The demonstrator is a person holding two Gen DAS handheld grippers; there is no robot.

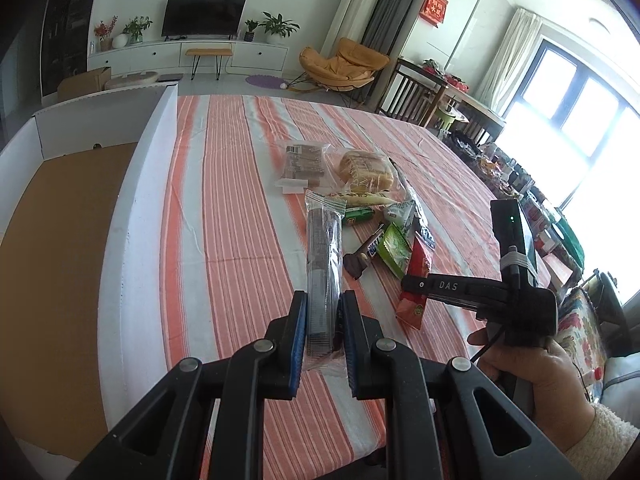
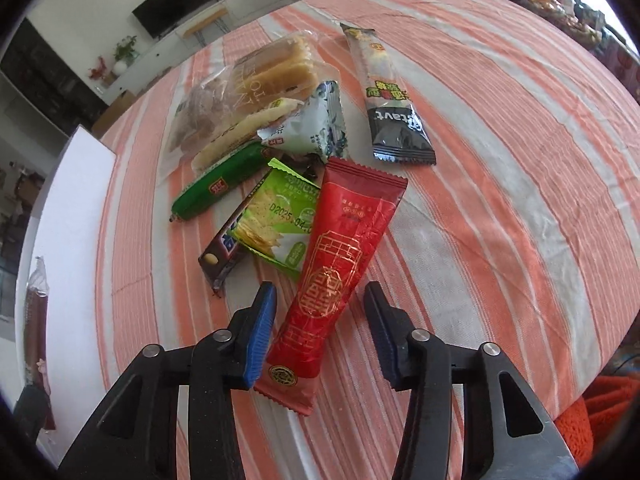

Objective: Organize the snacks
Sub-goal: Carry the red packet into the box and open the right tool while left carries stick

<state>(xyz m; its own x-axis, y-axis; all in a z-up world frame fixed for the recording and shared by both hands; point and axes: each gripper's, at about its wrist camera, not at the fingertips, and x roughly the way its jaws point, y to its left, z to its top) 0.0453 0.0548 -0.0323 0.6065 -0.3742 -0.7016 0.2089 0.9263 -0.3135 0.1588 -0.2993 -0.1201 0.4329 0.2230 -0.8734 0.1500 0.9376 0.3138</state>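
My left gripper [image 1: 323, 312] is shut on a long clear packet of dark biscuits [image 1: 323, 256], held above the striped tablecloth; the packet also shows at the left edge of the right wrist view [image 2: 36, 320]. My right gripper [image 2: 320, 320] is open, its fingers either side of a long red snack packet [image 2: 332, 272] lying flat on the cloth. In the left wrist view the right gripper [image 1: 424, 286] hovers over that red packet [image 1: 416, 280]. A pile of snacks lies beyond: a green sausage [image 2: 216, 184], a green cracker packet [image 2: 280, 220], a bread bag [image 2: 248, 84], a black packet [image 2: 384, 100].
A white cardboard box [image 1: 136, 216] with a brown bottom stands at the table's left, its wall close to the left gripper. A dark chocolate bar [image 2: 224, 256] and a white-blue packet [image 2: 316, 128] lie in the pile. A brown biscuit pack [image 1: 302, 160] lies farther back.
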